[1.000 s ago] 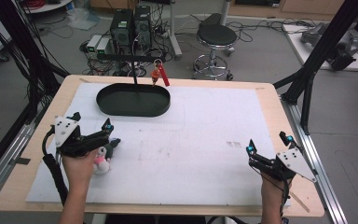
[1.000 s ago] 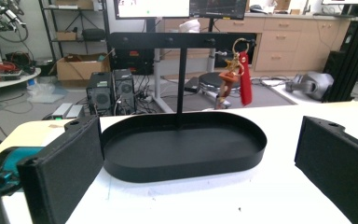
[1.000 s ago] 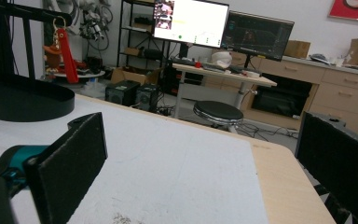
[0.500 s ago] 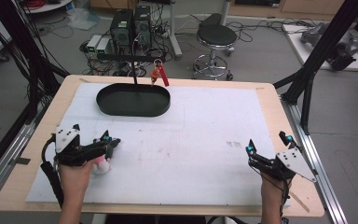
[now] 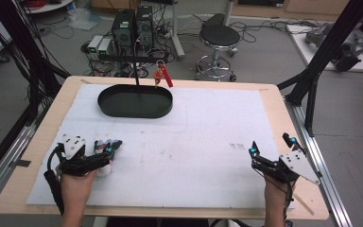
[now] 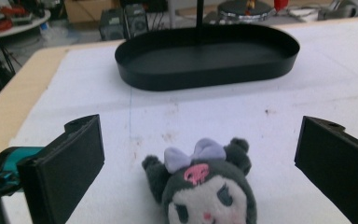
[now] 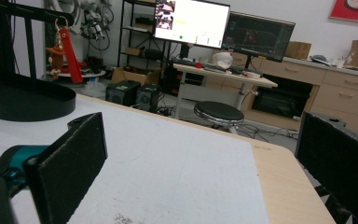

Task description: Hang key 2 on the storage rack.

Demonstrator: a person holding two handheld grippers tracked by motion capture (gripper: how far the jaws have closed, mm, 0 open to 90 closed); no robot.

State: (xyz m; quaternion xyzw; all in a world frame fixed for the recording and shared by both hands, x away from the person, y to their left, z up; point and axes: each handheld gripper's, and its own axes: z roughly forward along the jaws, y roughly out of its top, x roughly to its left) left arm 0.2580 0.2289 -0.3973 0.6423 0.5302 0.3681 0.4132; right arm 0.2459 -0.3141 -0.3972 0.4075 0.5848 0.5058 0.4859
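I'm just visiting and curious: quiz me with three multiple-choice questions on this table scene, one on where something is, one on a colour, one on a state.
1. Where does the plush toy lie?
A. inside the tray
B. on the white mat between the left gripper's jaws
C. beside the right gripper

2. What colour is the oval tray?
A. black
B. white
C. red

3. How is the right gripper?
A. shut on the toy
B. shut on nothing
C. open, holding nothing

Answers: 1 B, the left gripper view shows the toy lying between its jaws. 2 A, the tray is black in every view. 3 C, its jaws stand wide apart over bare mat.
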